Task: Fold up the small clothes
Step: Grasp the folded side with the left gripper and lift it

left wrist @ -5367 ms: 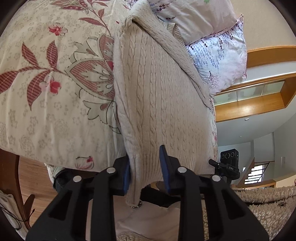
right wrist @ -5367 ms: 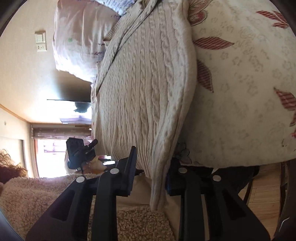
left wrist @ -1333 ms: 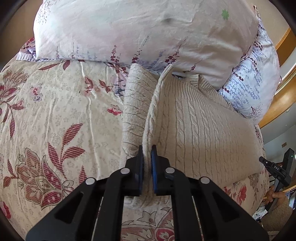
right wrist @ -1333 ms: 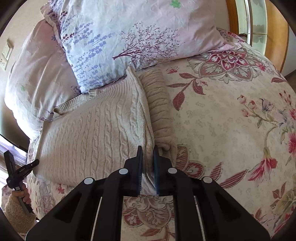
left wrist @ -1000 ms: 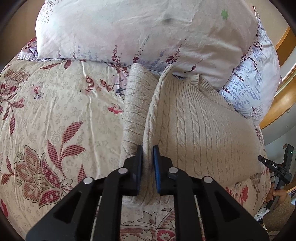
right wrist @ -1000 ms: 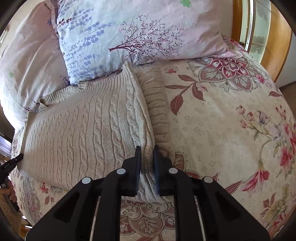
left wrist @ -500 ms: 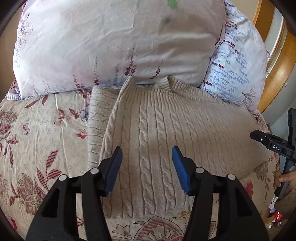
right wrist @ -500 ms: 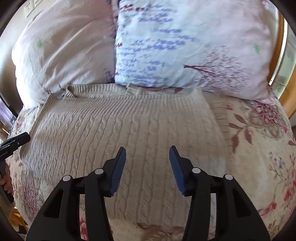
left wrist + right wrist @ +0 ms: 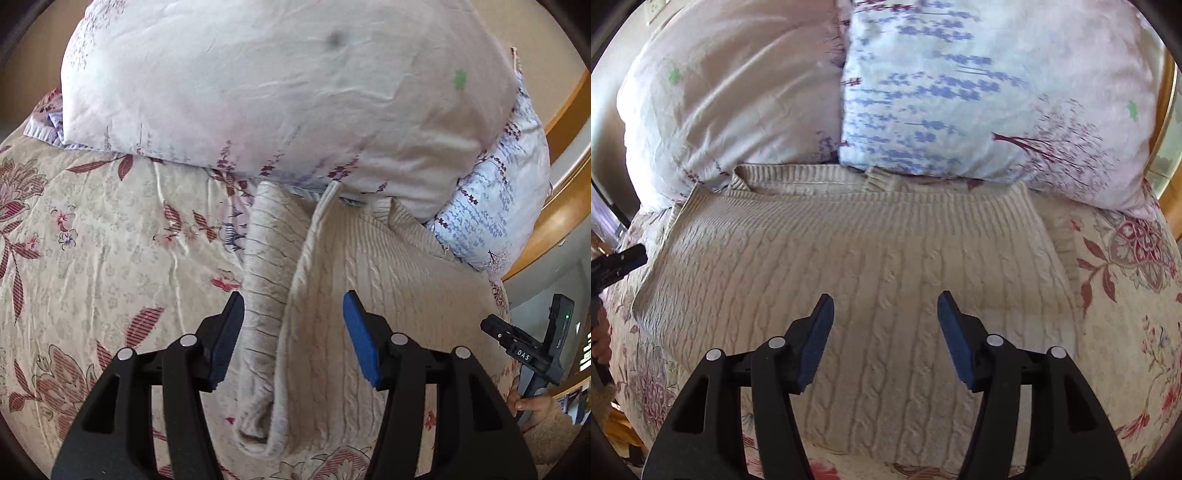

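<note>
My view: cable-knit sweater (image 9: 871,280) lies flat on the floral quilt (image 9: 92,240), collar tucked under the two pillows (image 9: 960,92) — top edge partly hidden. Long axis runs left-right in the right wrist view, collar toward the pillows. One sleeve (image 9: 264,280) lies along its side; the cuff looks folded under, hard to tell. Left gripper (image 9: 293,334) is parted over the sleeve edge, not pinching. Right gripper (image 9: 884,334) jaws are opening above the knit — nothing held.
</note>
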{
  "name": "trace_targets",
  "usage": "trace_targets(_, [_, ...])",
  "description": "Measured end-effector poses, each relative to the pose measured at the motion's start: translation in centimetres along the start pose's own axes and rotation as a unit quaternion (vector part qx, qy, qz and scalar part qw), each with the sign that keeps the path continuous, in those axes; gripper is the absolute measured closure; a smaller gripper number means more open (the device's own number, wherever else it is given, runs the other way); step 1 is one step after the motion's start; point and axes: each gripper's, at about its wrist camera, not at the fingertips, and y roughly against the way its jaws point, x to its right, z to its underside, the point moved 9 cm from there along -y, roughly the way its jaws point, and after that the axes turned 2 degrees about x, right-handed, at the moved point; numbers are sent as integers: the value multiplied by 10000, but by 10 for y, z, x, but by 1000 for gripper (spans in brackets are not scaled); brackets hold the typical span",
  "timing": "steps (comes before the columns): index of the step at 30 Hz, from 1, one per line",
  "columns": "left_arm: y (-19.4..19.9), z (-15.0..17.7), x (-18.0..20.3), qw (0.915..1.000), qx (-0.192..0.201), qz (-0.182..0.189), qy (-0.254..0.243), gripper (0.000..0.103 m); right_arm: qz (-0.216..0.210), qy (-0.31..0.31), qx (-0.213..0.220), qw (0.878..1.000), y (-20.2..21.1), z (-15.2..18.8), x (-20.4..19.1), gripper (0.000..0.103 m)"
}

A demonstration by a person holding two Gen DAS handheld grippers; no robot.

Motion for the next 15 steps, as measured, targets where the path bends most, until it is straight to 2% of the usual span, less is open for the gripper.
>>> trace_targets(2, [-7,-4,-9,9999,-140,-42,35,47,-36,82,-71,9999,-5,-2,-10,43])
trace_targets(6, [-20,-3,-14,9986,-386,297,200,47,-76,95,-157,9998,-10,-1,-22,43])
trace_targets(8, [-27,-1,-13,9983,-487,280,146,47,-24,235,-142,9996,-12,-3,-28,42])
trace_targets(15, [-33,-3,-6,9985,-389,359,166,43,-7,327,-218,9992,-18,0,-37,35])
